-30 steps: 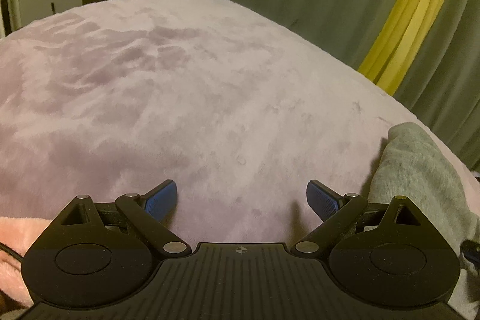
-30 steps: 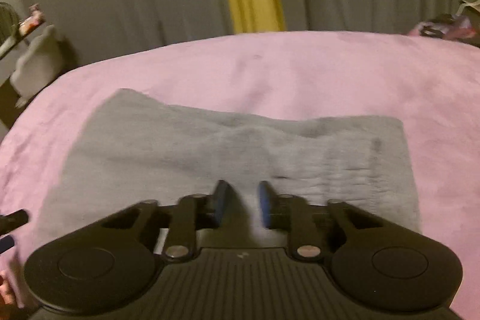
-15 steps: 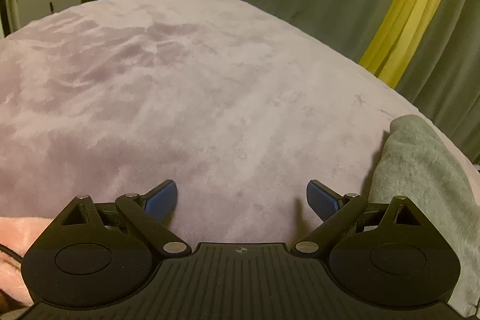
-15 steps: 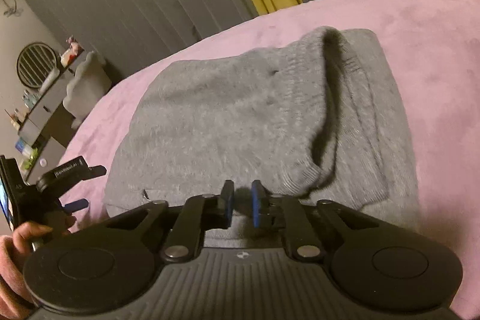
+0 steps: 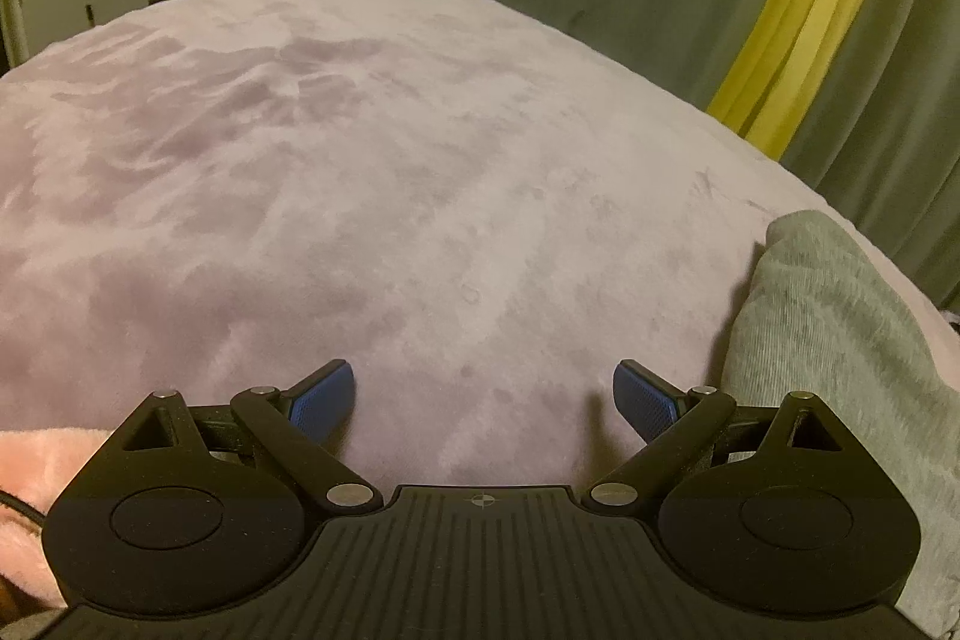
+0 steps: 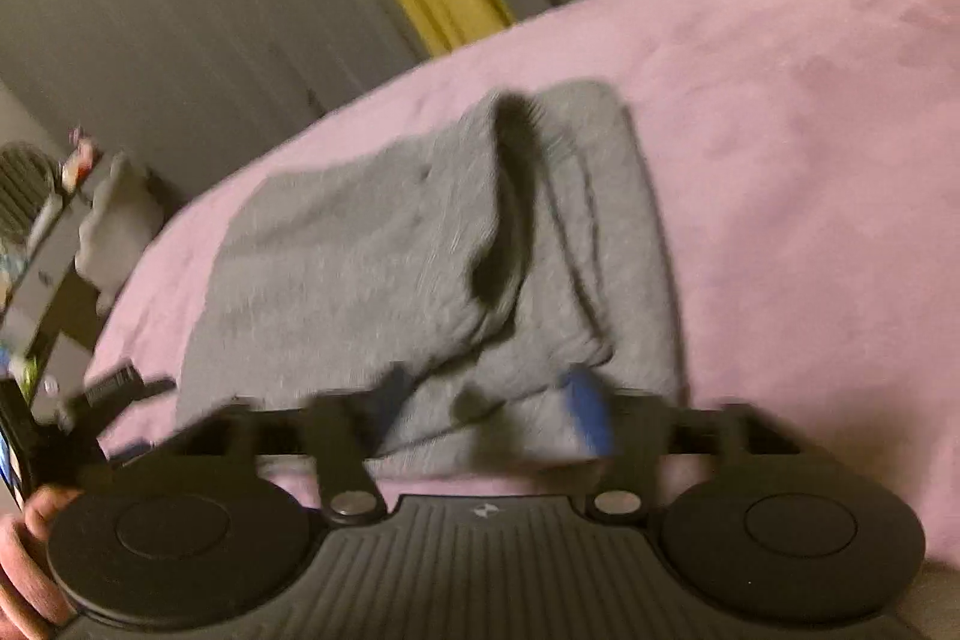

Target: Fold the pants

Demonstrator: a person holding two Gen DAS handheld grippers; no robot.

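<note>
1. On the bed (image 6: pixel 810 112), spread with a pink plush blanket, the grey pants (image 6: pixel 372 256) lie folded near its front edge, one layer doubled over with a dark open fold.
2. Right gripper (image 6: pixel 492 412): its jaws have just been opening and now stand wide apart, pants fabric lying between them, unpinched.
3. Left gripper (image 5: pixel 483 400): jaws wide apart over bare blanket, nothing between them; the pants (image 5: pixel 840 328) lie just beside its right finger.
</note>
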